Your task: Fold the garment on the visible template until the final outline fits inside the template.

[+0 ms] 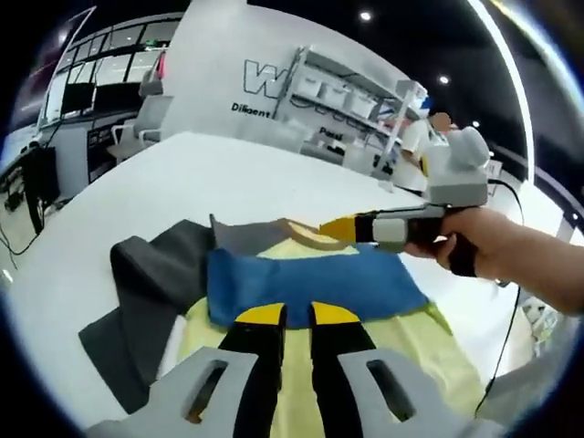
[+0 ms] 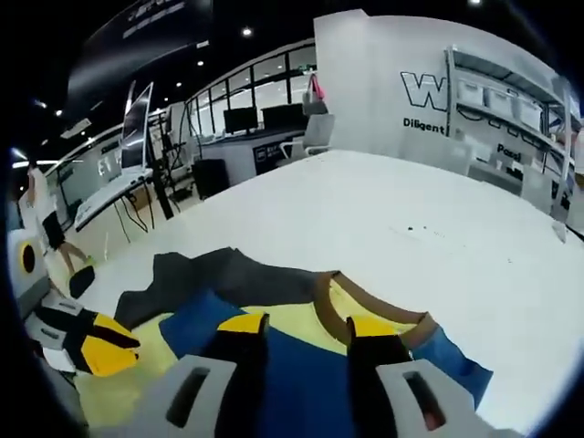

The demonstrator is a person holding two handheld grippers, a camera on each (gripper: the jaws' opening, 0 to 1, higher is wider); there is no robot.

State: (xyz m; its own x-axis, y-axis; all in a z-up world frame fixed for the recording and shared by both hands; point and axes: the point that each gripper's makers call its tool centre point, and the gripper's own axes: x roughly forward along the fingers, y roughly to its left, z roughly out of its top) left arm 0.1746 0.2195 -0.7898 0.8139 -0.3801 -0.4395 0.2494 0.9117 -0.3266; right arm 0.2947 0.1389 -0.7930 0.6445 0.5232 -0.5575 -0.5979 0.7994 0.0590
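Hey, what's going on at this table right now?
A person is folding a garment with blue, yellow and dark grey panels on a white table, a handheld gripper in each hand. The right gripper sits at the brown collar; whether it grips is unclear. The left gripper hovers over the blue panel, fingers slightly apart. The sleeves lie spread.

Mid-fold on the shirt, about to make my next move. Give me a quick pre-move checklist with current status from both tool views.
1. Garment on table: ok. The yellow, blue and dark grey shirt lies on the white table.
2. Left tool: ok, jaws slightly apart over the blue band, gripping nothing.
3. Right tool: ok, jaws apart just short of the brown ribbed collar; in the left gripper view its yellow tip sits at the collar.
4. Folding template outline: cannot tell, no outline shows around the shirt.
5. Dark grey sleeve: not ok, spread out sideways, unfolded.
6. Table beyond the shirt: ok, bare white surface.
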